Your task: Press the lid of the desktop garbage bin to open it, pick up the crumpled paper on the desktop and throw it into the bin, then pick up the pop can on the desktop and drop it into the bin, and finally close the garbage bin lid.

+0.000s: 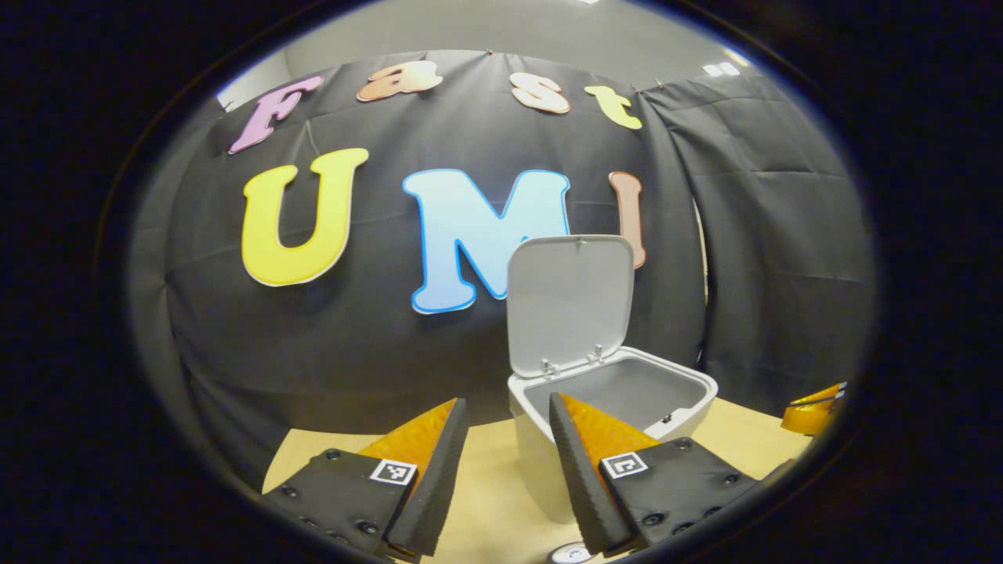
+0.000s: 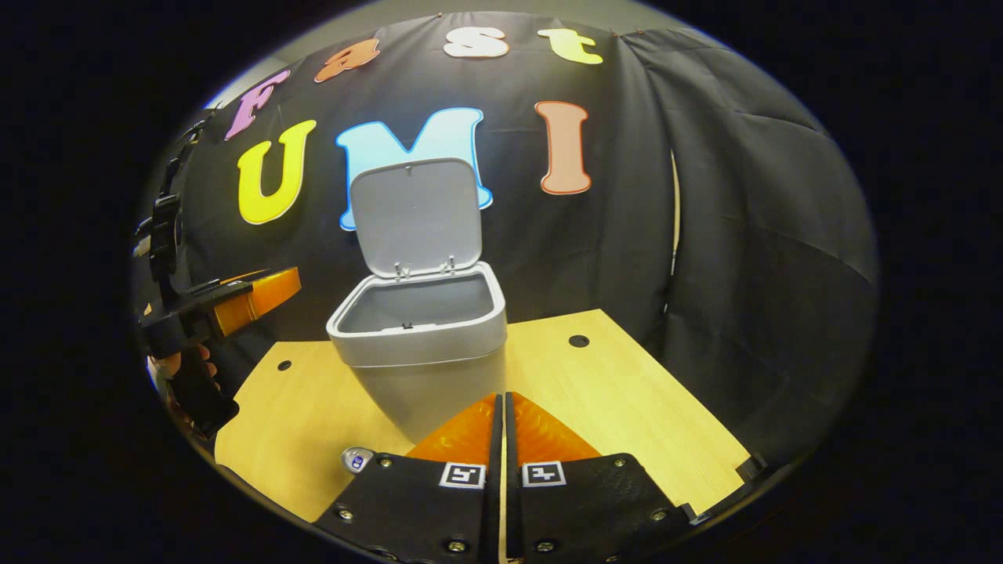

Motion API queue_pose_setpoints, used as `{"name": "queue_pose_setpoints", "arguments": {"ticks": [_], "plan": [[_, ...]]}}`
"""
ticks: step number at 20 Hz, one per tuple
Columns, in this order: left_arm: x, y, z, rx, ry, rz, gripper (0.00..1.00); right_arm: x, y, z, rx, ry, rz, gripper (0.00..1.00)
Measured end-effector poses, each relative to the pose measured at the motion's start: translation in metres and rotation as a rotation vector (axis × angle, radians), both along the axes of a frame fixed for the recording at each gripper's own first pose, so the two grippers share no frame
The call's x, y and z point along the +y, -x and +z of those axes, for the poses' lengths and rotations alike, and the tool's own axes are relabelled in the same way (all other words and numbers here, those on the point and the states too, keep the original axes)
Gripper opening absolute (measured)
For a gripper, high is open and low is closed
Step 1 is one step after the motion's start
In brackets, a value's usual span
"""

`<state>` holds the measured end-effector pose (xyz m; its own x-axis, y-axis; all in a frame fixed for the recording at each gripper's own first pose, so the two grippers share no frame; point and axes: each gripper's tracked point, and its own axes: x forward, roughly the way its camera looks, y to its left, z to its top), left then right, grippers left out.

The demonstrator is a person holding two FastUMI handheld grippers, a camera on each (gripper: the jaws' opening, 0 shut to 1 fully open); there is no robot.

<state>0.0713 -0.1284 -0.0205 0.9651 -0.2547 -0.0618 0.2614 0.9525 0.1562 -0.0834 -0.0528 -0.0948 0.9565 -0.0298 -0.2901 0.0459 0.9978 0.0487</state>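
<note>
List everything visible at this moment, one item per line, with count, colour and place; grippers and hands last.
garbage bin: one, white-grey, standing on the table in front of the black cloth wall
bin lid: one, white-grey, hinged up and open behind the bin's mouth
pop can: one, silvery top showing, on the table near the bin's base
table: one, light wood, with small dark holes
left gripper: one, fingers apart, nothing between them
right gripper: one, fingers together, nothing between them
hand: one, holding the left gripper, at the left in the right gripper view
</note>
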Motion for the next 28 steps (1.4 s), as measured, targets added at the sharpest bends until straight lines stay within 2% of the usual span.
{"name": "queue_pose_setpoints", "arguments": {"ticks": [3, 4, 5, 7, 12, 16, 23, 24, 25, 28], "plan": [[0.03, 0.008, 0.002, 0.001, 0.008, 0.059, 0.77, 0.025, -0.008, -0.003, 0.011, -0.013, 0.07, 0.03], [0.041, 0.011, 0.002, 0.001, 0.01, 0.08, 0.71, 0.033, -0.01, -0.004, 0.014, -0.012, 0.091, 0.04], [0.051, 0.015, 0.003, -0.001, 0.011, 0.102, 0.71, 0.041, -0.014, -0.006, 0.018, -0.014, 0.113, 0.05], [0.073, 0.021, 0.006, -0.004, 0.013, 0.145, 0.71, 0.058, -0.019, -0.01, 0.03, -0.026, 0.163, 0.13], [0.119, 0.038, 0.008, -0.005, 0.022, 0.242, 0.71, 0.096, -0.023, -0.017, 0.058, -0.029, 0.271, 0.72], [0.149, 0.052, 0.006, -0.001, 0.036, 0.307, 0.71, 0.122, -0.026, -0.031, 0.102, -0.019, 0.349, 0.98], [0.195, 0.071, 0.007, -0.005, 0.044, 0.405, 0.71, 0.154, -0.032, -0.068, 0.198, 0.067, 0.428, 0.98], [0.2, 0.073, 0.007, -0.004, 0.047, 0.418, 0.67, 0.155, -0.034, -0.074, 0.218, 0.086, 0.429, 0.98], [0.206, 0.074, 0.005, -0.004, 0.051, 0.432, 0.71, 0.159, -0.034, -0.081, 0.237, 0.103, 0.434, 0.98], [0.22, 0.081, 0.002, 0.0, 0.063, 0.465, 0.71, 0.169, -0.037, -0.1, 0.286, 0.132, 0.464, 0.98]]}}
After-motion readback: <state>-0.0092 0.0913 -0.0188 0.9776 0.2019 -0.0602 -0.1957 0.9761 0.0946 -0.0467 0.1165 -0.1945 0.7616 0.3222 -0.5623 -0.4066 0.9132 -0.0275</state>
